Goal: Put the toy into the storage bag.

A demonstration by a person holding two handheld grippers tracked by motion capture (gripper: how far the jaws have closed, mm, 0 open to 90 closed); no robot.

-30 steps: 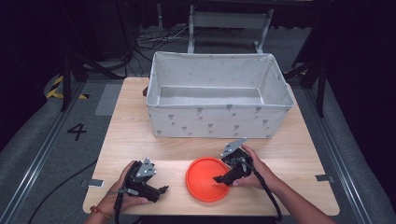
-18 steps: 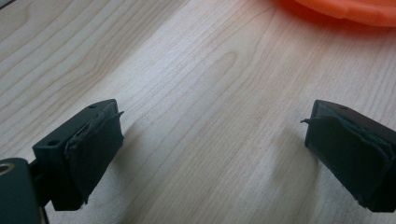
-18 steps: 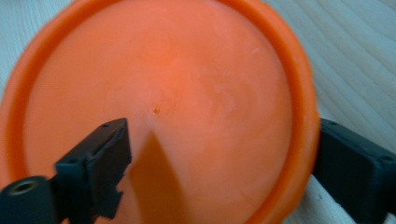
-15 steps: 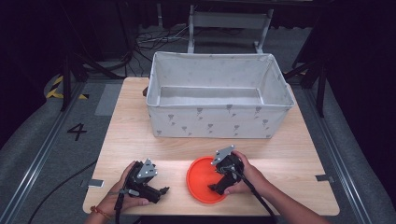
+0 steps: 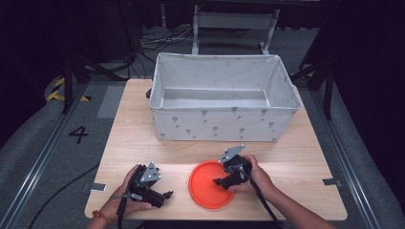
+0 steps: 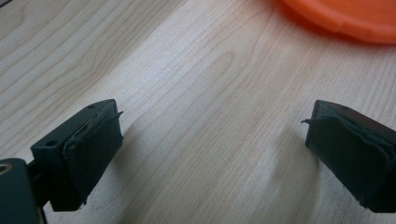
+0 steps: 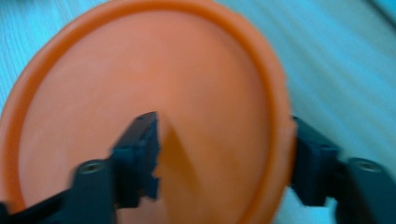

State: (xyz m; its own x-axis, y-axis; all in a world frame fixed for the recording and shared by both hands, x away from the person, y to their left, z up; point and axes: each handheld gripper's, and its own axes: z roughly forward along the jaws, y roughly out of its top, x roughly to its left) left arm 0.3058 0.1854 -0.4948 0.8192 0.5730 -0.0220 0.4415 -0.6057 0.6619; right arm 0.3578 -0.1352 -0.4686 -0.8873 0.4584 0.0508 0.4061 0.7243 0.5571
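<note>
— Nearest to the person, what is the left gripper [image 5: 162,194] doing?

— It rests low over the table [image 5: 296,157], jaws wide apart, nothing between them.

— And the right gripper [image 5: 220,182]?

— Its jaws have just been closing around the rim of the orange plate [image 5: 210,185], which lies flat on the table near the front edge. One jaw is over the plate, one outside the rim; I cannot tell if the pads already press.

— How to grip well?

— I think: push deeper over the rim, close firmly, lift level.

— Farther back?

— The grey fabric box [image 5: 222,125] stands open, probably the goal.
</note>
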